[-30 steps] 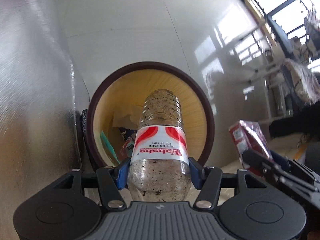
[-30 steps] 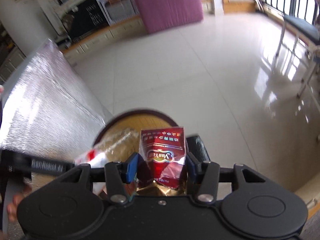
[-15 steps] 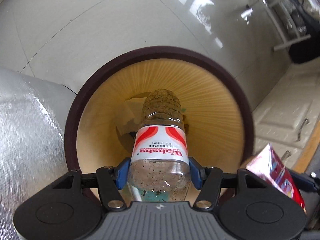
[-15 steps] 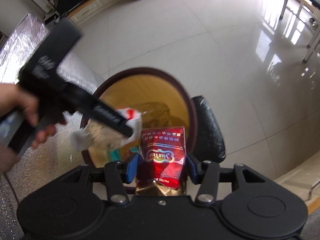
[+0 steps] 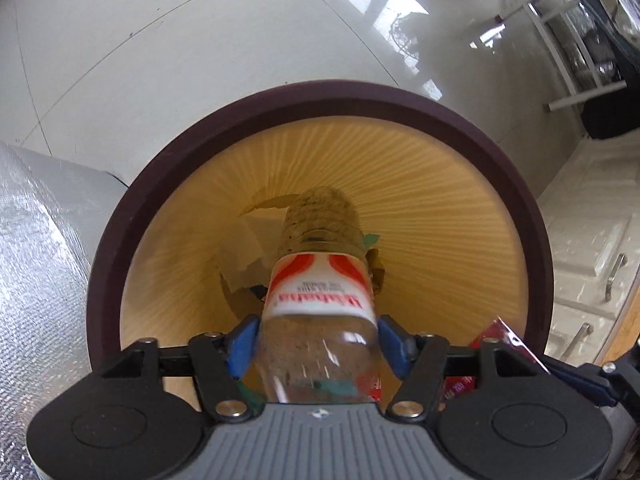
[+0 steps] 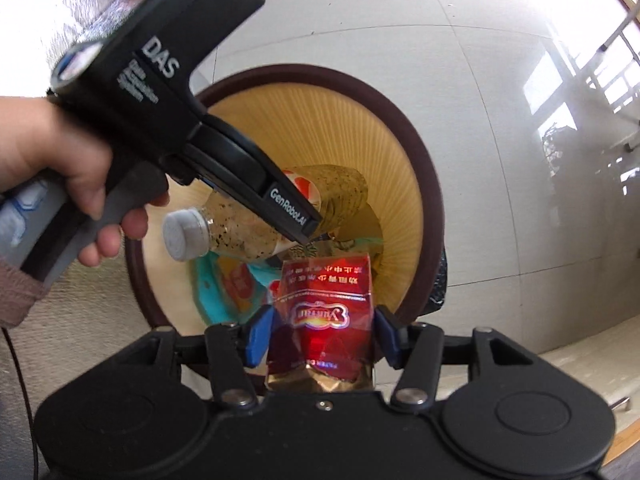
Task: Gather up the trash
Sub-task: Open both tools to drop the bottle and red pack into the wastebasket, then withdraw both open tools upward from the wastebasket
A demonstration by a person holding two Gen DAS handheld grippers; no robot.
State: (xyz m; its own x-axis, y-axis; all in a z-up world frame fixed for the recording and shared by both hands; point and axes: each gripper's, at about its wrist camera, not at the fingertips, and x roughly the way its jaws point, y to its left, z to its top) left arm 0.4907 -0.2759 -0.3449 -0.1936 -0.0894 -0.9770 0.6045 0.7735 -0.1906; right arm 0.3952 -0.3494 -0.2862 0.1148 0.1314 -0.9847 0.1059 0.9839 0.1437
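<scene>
My left gripper (image 5: 318,340) holds a clear plastic bottle (image 5: 320,280) with a red and white label, pointed down into a round bin (image 5: 400,96) with a dark brown rim and yellow inside. The jaws look a little wider than half a second ago, the bottle still between the pads. The bottle (image 6: 240,220) also shows in the right wrist view, under the left gripper (image 6: 304,228). My right gripper (image 6: 320,332) is shut on a red foil snack packet (image 6: 324,300) over the bin's (image 6: 424,184) near rim. The packet's corner (image 5: 504,336) peeks into the left view.
Paper and coloured wrappers (image 6: 236,280) lie in the bin's bottom. A silver foil-covered surface (image 5: 36,260) stands left of the bin. A black bag (image 6: 438,284) sits at the bin's right side. White tiled floor (image 5: 200,40) surrounds it, with cabinets (image 5: 592,260) to the right.
Both grippers have moved closer over the bin's mouth and tilted downward. The bottle now reaches deeper into the bin, and the left jaws look slightly wider.
</scene>
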